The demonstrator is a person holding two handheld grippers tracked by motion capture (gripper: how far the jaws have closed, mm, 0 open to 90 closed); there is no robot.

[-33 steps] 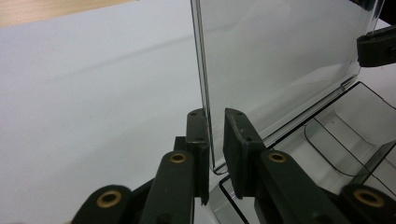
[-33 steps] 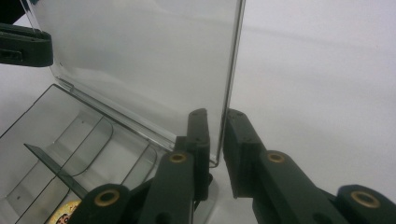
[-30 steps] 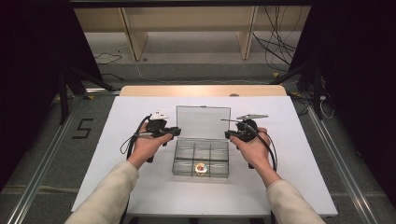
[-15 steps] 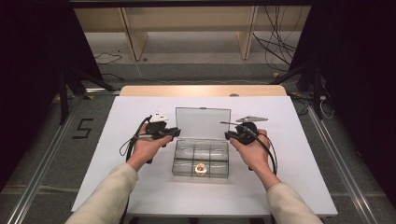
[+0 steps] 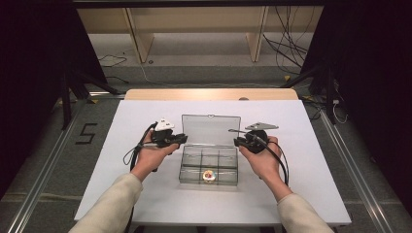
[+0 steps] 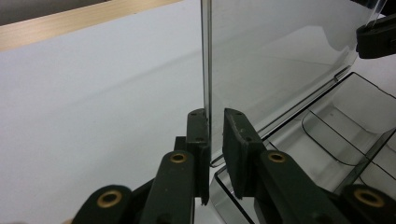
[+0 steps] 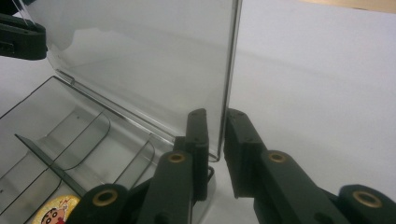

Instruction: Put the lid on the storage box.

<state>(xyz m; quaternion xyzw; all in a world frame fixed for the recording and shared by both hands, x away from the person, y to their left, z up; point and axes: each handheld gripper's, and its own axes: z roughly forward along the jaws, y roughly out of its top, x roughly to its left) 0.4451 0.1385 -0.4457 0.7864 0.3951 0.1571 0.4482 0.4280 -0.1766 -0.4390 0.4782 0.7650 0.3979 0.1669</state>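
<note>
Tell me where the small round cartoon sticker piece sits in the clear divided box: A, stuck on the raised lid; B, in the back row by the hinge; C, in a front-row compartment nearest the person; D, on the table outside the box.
C: the cartoon piece lies in the middle front compartment of the clear box, on the person's side, away from the raised lid.

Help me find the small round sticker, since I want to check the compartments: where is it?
In the high view, the round sticker lies in the clear box's middle compartment of the near row, between both hands; the right gripper view shows it bottom left.
</note>
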